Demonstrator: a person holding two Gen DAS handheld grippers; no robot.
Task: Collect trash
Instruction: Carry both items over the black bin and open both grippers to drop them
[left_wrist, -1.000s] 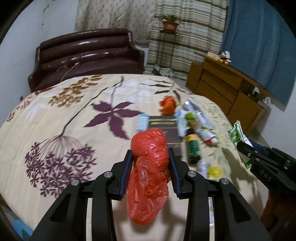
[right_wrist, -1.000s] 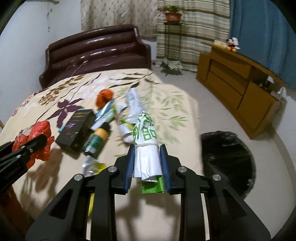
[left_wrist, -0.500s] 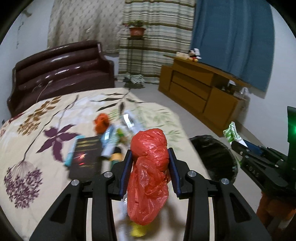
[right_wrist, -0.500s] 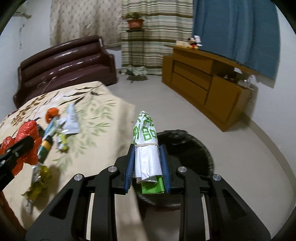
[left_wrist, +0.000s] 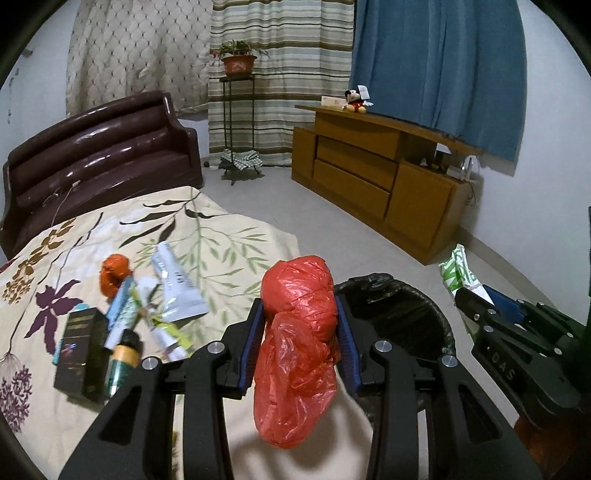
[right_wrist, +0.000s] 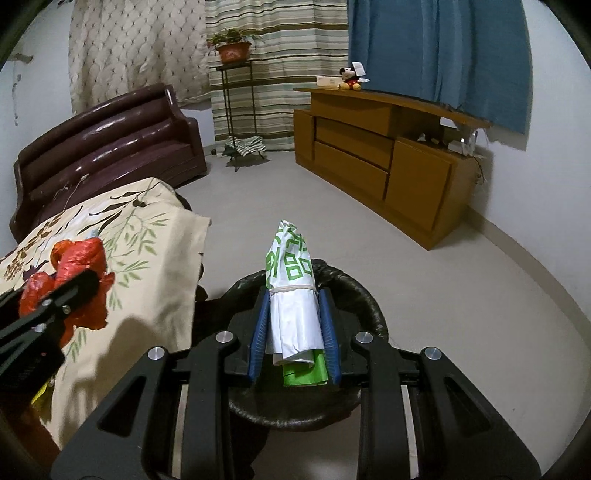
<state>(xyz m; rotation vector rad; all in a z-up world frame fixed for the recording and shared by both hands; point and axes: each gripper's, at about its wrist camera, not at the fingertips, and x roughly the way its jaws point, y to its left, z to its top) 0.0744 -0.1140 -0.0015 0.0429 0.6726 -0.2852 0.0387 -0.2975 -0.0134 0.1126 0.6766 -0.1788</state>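
Note:
My left gripper (left_wrist: 298, 332) is shut on a crumpled red plastic bag (left_wrist: 297, 343), held over the bed's edge beside the black-lined trash bin (left_wrist: 402, 306). My right gripper (right_wrist: 293, 325) is shut on a green-and-white wrapper (right_wrist: 293, 295) and holds it above the same bin (right_wrist: 365, 295). In the left wrist view the right gripper (left_wrist: 476, 306) and its wrapper (left_wrist: 460, 271) show at right. In the right wrist view the red bag (right_wrist: 79, 277) shows at left. Several trash items lie on the bed: an orange wad (left_wrist: 115, 275), a silver pouch (left_wrist: 176, 286), a dark box (left_wrist: 79, 354), a bottle (left_wrist: 123, 363).
The bed with a floral cover (left_wrist: 74, 258) fills the left. A brown sofa (left_wrist: 99, 147) stands behind it. A wooden cabinet (left_wrist: 376, 177) lines the right wall and a plant stand (left_wrist: 238, 122) stands by the curtains. Bare grey floor (right_wrist: 332, 214) lies between bed and cabinet.
Both grippers have swung right from over the bed toward the bin, each still holding its trash. The right gripper now hangs above the bin.

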